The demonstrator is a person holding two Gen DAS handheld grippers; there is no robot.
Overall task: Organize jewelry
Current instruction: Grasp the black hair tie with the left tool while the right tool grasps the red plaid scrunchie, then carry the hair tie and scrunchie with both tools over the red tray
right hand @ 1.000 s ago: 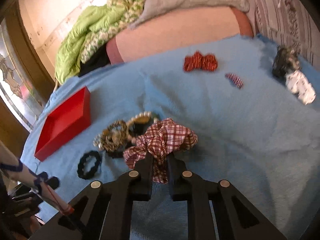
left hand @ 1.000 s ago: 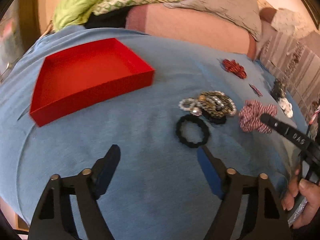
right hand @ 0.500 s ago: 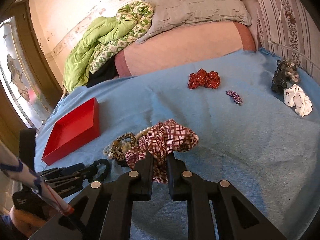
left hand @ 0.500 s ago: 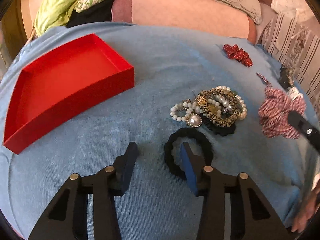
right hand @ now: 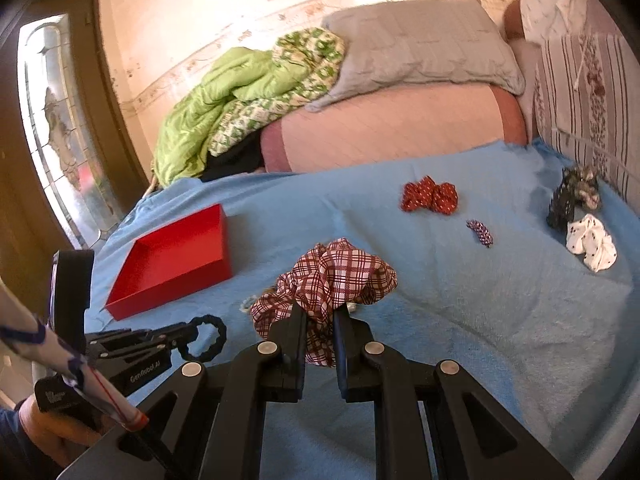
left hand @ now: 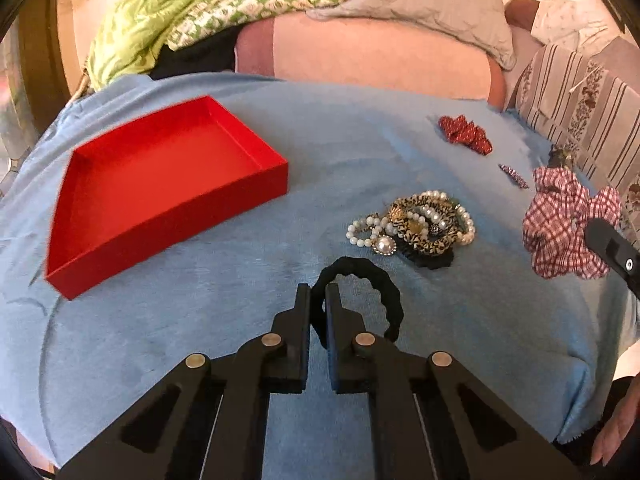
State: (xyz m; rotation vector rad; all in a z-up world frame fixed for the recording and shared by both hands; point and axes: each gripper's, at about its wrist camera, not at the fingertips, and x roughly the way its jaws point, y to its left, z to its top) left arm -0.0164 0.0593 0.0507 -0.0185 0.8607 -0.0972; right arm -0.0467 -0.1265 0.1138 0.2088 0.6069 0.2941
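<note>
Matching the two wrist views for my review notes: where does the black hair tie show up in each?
Left wrist: black hair tie low centre, pinched by the left hand-held gripper.
Right wrist: black hair tie lower left, at the tip of the left hand-held gripper.
Shared landmark: red tray, left of the tie in both.

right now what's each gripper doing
left gripper: jaws just closed, shut on black hair tie
right gripper: shut on plaid scrunchie

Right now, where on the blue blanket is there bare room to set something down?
Bare: the stretch between the red tray and the bracelet pile, and the wide patch below the white scrunchie. Crowded: around the bracelets, where the left gripper pinches the black hair tie.
</note>
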